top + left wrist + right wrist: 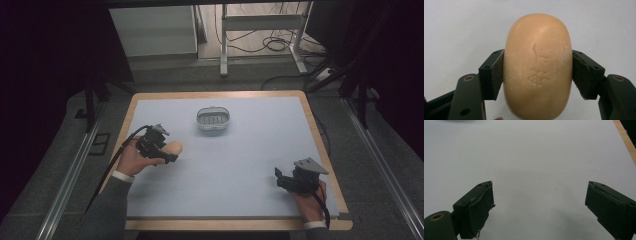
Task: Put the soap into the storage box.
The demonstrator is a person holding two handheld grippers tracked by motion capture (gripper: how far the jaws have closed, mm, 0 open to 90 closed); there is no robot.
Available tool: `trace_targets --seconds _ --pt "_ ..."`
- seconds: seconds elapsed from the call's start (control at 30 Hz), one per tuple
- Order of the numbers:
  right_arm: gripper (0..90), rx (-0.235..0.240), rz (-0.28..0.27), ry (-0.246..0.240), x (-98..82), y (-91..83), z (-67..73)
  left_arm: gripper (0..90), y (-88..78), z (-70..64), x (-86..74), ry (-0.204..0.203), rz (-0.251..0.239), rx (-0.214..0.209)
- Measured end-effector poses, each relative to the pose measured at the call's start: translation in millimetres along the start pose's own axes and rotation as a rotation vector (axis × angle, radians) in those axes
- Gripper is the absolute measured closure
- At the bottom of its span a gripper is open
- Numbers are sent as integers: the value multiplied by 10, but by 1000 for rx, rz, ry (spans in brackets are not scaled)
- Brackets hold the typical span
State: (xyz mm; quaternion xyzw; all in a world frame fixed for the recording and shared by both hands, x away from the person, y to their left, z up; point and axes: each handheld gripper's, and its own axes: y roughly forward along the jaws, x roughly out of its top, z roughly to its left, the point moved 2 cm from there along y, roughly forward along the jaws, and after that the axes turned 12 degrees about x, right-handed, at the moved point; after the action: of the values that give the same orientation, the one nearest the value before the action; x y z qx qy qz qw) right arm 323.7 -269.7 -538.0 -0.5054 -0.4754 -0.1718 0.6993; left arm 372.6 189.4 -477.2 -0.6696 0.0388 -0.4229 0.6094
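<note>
I have the soap clamped in my left tongs [537, 72], ready to carry.

The soap bar [537, 67] sits at the left of the tabletop [250, 165], pinched across its short width, long axis running straight out from the jaws. My right tongs [539, 207] gape, holding nothing. Next, I judge, a lift toward the small grey dish [213, 119], keeping the grip square.

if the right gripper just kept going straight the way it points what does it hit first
Nothing close: the right gripper has open jaws over the bare blue mat. A grey edge at the top left may be the soap dish, off its line.
</note>
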Motion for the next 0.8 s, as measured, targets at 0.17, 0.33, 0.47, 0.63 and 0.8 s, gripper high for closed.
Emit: trace_targets --seconds 0.17,0.33,0.47,0.63,0.8 --pt "84 1 2 1 0 1 0 325 4 -5 56 6 2 0" --pt "84 1 1 2 0 1 -1 325 -6 -5 100 10 -3 3" --pt "84 1 2 1 0 1 -1 325 10 -15 154 21 0 3" --pt "84 1 1 3 0 1 -1 325 17 -32 199 26 -2 -1" --pt "84 0 4 2 0 4 -3 324 31 -50 276 38 -1 1"
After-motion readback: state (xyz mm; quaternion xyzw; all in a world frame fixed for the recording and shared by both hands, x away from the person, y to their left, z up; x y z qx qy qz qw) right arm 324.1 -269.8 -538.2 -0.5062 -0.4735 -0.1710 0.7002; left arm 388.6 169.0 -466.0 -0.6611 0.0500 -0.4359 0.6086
